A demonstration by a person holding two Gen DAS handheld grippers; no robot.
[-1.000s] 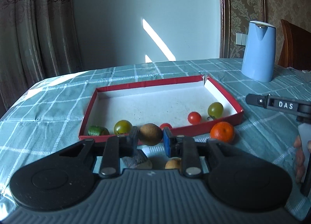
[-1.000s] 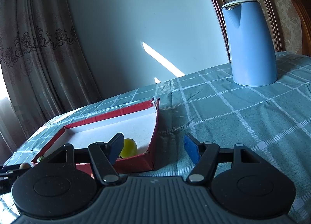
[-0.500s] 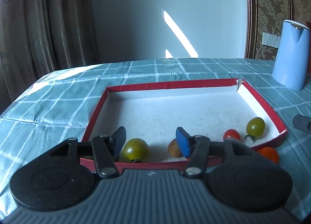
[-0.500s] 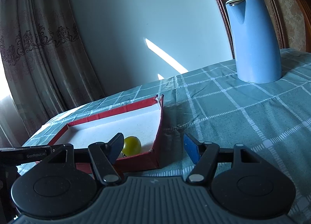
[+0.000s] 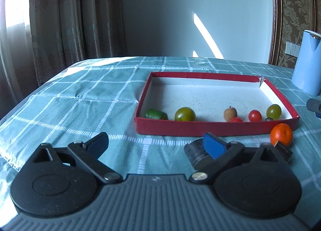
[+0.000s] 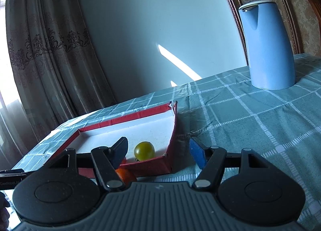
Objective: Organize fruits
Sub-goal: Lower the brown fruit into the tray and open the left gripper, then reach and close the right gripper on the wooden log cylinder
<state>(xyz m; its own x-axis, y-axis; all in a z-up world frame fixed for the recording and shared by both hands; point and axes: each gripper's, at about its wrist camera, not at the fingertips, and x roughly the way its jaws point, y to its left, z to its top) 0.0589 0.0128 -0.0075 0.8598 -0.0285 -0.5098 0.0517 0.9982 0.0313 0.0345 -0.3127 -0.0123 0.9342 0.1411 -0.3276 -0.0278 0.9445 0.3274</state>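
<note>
A red-walled white tray lies on the checked tablecloth. Along its near wall sit a green piece, a green tomato, a small brown fruit, two red cherry tomatoes and another green tomato. An orange lies outside, by the near right corner. My left gripper is open and empty, in front of the tray's left part. My right gripper is open and empty, by the tray's near right corner, above the orange.
A blue kettle stands at the back right of the table. A dark cylindrical object lies on the cloth behind my left gripper's right finger. Curtains hang at the left; the table edge falls off there.
My left gripper let go of the brown fruit into the tray, opened wide, then pulled back and to the left. My right gripper moved slightly closer to the tray corner.
</note>
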